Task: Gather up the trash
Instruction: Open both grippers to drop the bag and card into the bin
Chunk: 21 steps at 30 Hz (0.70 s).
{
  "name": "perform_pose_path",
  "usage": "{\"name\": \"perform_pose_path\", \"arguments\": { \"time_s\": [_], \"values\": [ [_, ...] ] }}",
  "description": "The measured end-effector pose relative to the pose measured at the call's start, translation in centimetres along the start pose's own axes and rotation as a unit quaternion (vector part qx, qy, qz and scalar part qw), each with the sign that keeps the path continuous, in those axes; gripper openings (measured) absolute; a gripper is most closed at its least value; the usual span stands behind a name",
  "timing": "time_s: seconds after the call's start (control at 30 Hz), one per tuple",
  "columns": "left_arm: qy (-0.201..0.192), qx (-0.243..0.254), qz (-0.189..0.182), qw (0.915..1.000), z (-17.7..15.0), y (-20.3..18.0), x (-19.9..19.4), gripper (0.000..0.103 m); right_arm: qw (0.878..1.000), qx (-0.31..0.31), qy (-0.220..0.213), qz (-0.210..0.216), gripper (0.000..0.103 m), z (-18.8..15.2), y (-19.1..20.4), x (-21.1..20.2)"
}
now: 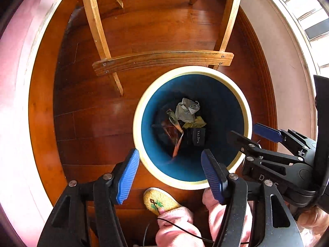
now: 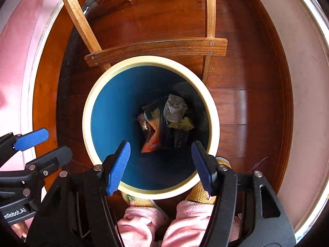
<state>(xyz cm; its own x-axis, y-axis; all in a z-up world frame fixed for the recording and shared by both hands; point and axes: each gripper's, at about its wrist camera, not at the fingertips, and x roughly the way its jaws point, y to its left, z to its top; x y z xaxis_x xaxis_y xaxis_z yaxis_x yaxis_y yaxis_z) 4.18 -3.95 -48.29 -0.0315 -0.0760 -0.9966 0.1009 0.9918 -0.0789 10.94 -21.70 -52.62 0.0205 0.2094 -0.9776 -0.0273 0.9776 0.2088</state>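
Hovering over bin (image 2: 86, 111), both grippers, left (image 1: 170, 175) and right (image 2: 160, 166), are held with jaws wide, empty. Trash (image 2: 174, 111) is seen at bin bottom, on floor (image 1: 92, 123) by stool (image 1: 162, 59).

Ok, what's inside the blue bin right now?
At the bottom of the bin: a crumpled grey paper, a yellow scrap, an orange wrapper and a black packet with lettering. Anything beneath that pile is covered.
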Motion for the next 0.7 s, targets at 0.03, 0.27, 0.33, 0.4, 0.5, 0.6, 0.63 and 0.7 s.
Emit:
{"name": "perform_pose_path", "arguments": {
  "time_s": [0.03,0.27,0.33,0.4,0.5,0.6,0.63,0.7],
  "values": [
    [-0.001,-0.004,0.002,1.0,0.1,0.3,-0.2,0.064,1.0,0.0,-0.002,0.0,0.059,-0.2,0.0,-0.4],
    [-0.024,-0.033,0.013,0.9991,-0.6,2.4,-5.1,0.067,1.0,0.013,-0.023,0.008,0.059,-1.0,0.9,-5.2],
    [-0.033,-0.041,0.014,0.9985,-0.8,2.6,-7.2,0.068,0.999,0.013,-0.031,0.01,0.059,-1.0,1.5,-7.0],
    [-0.047,-0.048,0.015,0.9976,-1.0,2.9,-9.8,0.068,0.999,0.012,-0.039,0.013,0.059,-1.0,2.3,-9.2],
    [-0.073,-0.056,0.016,0.9956,-1.3,3.2,-14.5,0.068,0.998,0.007,-0.055,0.018,0.059,-1.1,3.6,-13.0],
    [-0.105,-0.049,0.016,0.9931,-1.8,3.3,-19.9,0.068,0.997,0.001,-0.07,0.021,0.059,-1.4,5.0,-17.1],
    [-0.116,-0.045,0.017,0.992,-1.9,3.3,-21.6,0.068,0.997,0.0,-0.075,0.022,0.059,-1.5,5.6,-18.7],
    [-0.14,-0.04,0.02,0.9892,-2.2,3.4,-25.0,0.068,0.996,-0.001,-0.086,0.024,0.059,-1.7,6.5,-21.5]
  ]
}}
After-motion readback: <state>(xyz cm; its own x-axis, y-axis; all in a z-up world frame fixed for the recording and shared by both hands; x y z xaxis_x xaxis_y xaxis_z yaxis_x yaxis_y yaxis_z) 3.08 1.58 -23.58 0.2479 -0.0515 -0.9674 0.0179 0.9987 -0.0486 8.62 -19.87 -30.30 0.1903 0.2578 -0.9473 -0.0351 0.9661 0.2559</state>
